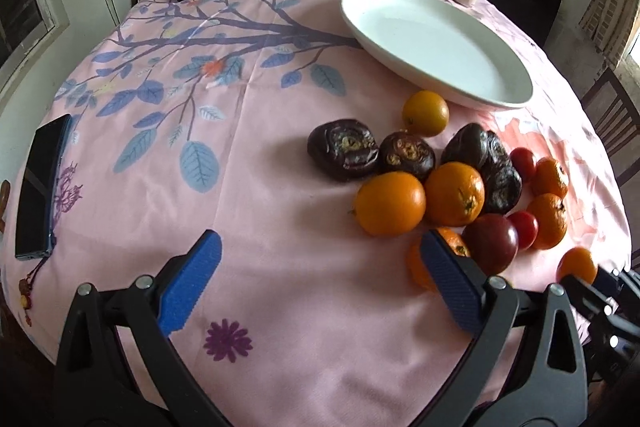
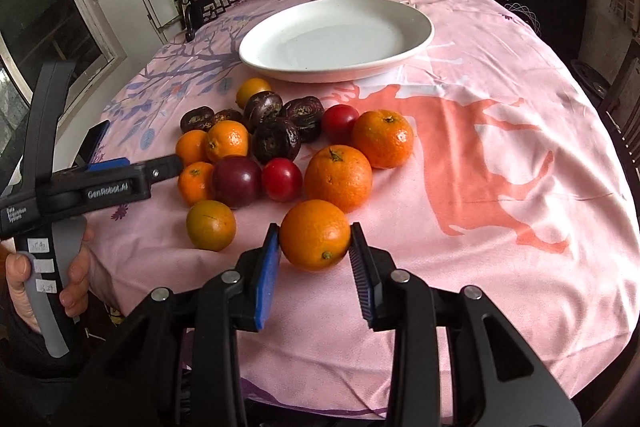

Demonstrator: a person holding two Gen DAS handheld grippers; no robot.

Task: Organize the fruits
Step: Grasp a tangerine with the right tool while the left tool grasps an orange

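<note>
Looking at your right hand-held gripper (image 2: 314, 251), you've got the orange (image 2: 315, 235) sitting right between the blue pads (image 2: 266, 279), both touching its sides, so it reads as clamped on the fruit, though I can't tell whether it's off the cloth. It's at the near edge of the worktop (image 2: 500, 147), in front of the rest of the fruit pile (image 2: 280, 143). It's round, so no long axis to worry about.

What matters next: the white plate (image 2: 416, 43) lies straight ahead toward the far edge, past the pile, and it's got nothing in it. So you'd likely carry up and over the other fruit.

Your left hand-held gripper (image 1: 320, 279) is spread wide, holding nothing, hovering near the pile's left side with a small orange (image 1: 416, 267) just behind its right pad. The right one is clearly the nearer for this piece.
</note>
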